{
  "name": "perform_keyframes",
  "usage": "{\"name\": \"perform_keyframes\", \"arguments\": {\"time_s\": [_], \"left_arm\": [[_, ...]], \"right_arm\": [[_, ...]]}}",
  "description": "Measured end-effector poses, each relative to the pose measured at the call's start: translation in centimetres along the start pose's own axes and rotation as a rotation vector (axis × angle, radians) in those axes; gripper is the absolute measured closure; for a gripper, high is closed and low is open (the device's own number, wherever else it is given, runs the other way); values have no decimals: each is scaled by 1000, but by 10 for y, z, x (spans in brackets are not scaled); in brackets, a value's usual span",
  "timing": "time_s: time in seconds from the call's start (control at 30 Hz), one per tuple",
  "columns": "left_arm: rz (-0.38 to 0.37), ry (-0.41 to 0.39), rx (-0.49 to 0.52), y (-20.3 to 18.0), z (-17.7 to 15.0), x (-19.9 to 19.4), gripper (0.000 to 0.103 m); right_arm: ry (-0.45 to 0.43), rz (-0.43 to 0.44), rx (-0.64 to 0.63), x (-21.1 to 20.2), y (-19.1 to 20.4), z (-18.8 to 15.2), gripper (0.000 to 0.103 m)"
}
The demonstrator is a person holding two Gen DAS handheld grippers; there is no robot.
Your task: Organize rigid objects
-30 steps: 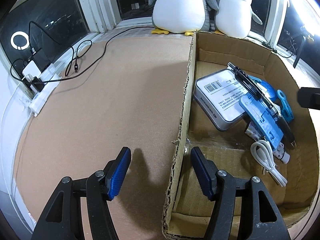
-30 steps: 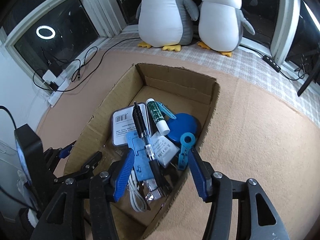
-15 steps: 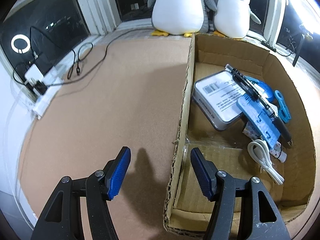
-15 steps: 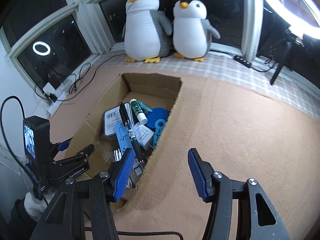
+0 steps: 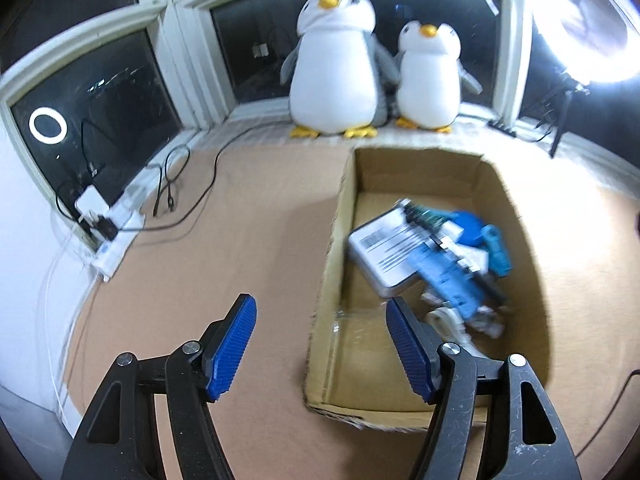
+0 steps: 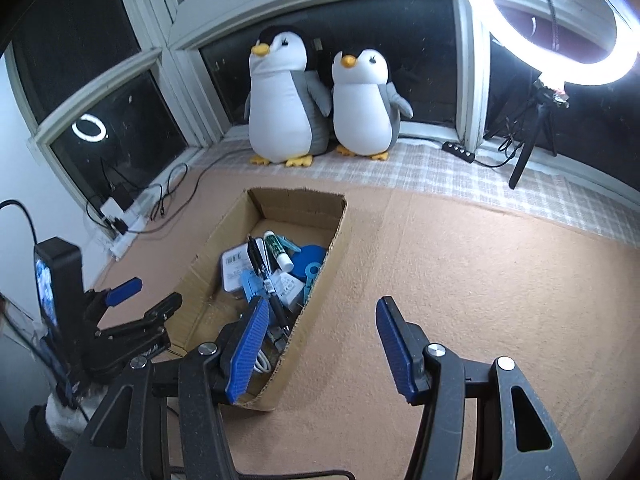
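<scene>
**Box filled, both tools empty above it**

The cardboard box (image 6: pixel 280 276) sits on the tan worktop (image 6: pixel 460 280), holding a grey tin (image 5: pixel 380 256), a black pen (image 6: pixel 262 268), a glue stick (image 6: pixel 278 250), blue plastic pieces and a white cable (image 6: pixel 262 362), all heaped together. The left hand-held gripper (image 5: pixel 320 344) tilts down over the box's near left wall; its jaws have just been opening, with nothing pinched between them. The right hand-held gripper (image 6: pixel 320 346) hangs spread and empty beside the box's right wall. Two plush penguins (image 6: pixel 320 108) stand on the window ledge under a ring light (image 6: pixel 548 20).
</scene>
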State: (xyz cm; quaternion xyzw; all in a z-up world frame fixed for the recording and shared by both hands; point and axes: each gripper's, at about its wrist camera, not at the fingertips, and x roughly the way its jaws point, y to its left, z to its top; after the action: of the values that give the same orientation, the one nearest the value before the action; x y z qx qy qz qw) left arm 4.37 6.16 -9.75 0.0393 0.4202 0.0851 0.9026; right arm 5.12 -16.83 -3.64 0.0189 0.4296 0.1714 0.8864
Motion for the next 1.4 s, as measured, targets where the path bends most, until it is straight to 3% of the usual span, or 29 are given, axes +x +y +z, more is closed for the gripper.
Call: {"name": "perform_keyframes", "arguments": {"time_s": [0.07,0.2,0.27,0.3,0.43,0.5,0.87,1.4], "left_arm": [[-19,-27,2,-3,6,-16,23],[-48,-98,0,-8,21,-51,20],[-56,-126,-2,-12,26,-66,15],[-62,-139,-3,-14,28,-73,15],[-77,-172,4,-19,35,-95,14],[-82,-180,10,-22,35,-100,9],[-76,-179,-12,-25,32,-107,0],[-88,-166,-17,-29,33,-103,0]], "right_arm": [[-18,-8,-5,-9,2,1,51],[-59,-16,-24,-29,8,4,50],[-87,-22,-27,-39,10,5,34],[-103,-24,-27,-43,11,5,31],[-128,-21,-18,-53,11,5,30],[-135,-29,-18,-55,11,3,30],[-140,-62,19,-51,5,-6,22],[-129,-55,57,-47,0,-9,19]]}}
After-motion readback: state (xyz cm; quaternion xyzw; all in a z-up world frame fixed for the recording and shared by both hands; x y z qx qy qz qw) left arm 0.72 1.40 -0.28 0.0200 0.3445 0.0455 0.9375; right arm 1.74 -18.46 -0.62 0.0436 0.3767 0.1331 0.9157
